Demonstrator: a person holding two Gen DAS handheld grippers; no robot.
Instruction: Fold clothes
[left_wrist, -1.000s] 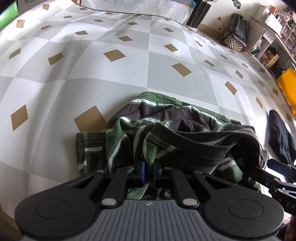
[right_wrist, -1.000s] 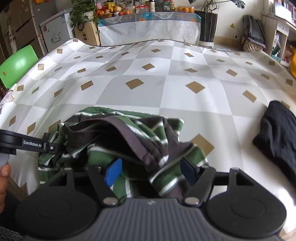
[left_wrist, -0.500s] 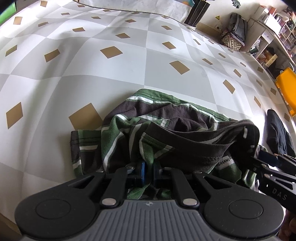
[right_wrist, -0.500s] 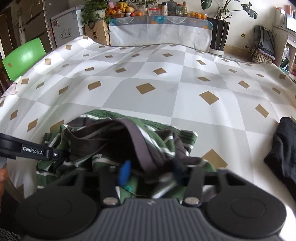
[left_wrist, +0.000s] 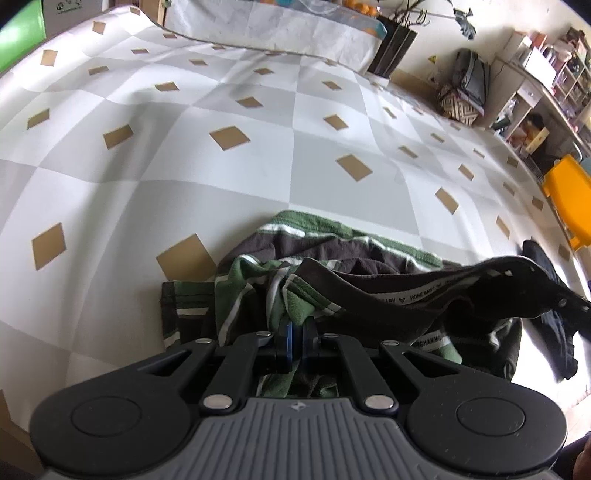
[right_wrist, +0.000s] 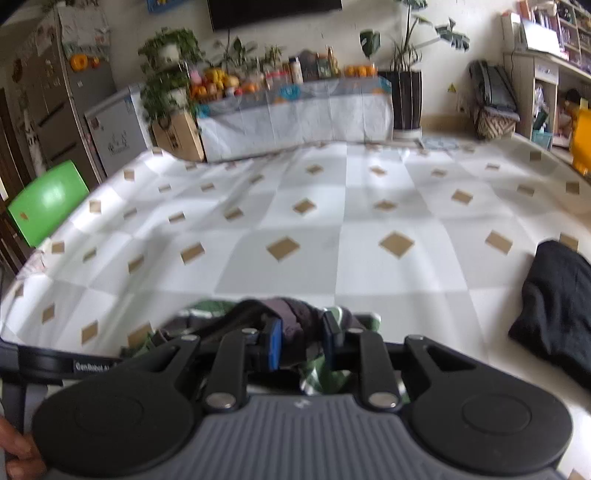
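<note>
A green, brown and white striped shirt (left_wrist: 332, 266) lies crumpled near the front edge of the checked tablecloth (left_wrist: 184, 155). My left gripper (left_wrist: 295, 334) is shut on a fold of its green fabric. The shirt's dark collar band (left_wrist: 424, 291) stretches up and to the right, toward the other gripper's black arm (left_wrist: 565, 299). In the right wrist view my right gripper (right_wrist: 301, 341) is shut on a bunched brown and green part of the shirt (right_wrist: 291, 325), lifted off the cloth. The left gripper's arm (right_wrist: 74, 365) shows at the lower left.
A black garment (right_wrist: 557, 302) lies in a heap on the cloth to the right. A green chair (right_wrist: 48, 203) stands at the left edge. A yellow bin (left_wrist: 569, 192) and shelves are to the right. A side table with fruit and plants (right_wrist: 288, 110) stands beyond.
My right gripper has shut on the shirt's collar area and lifted it up, stretching the collar band. The left gripper stays shut on the fabric and has risen a little.
</note>
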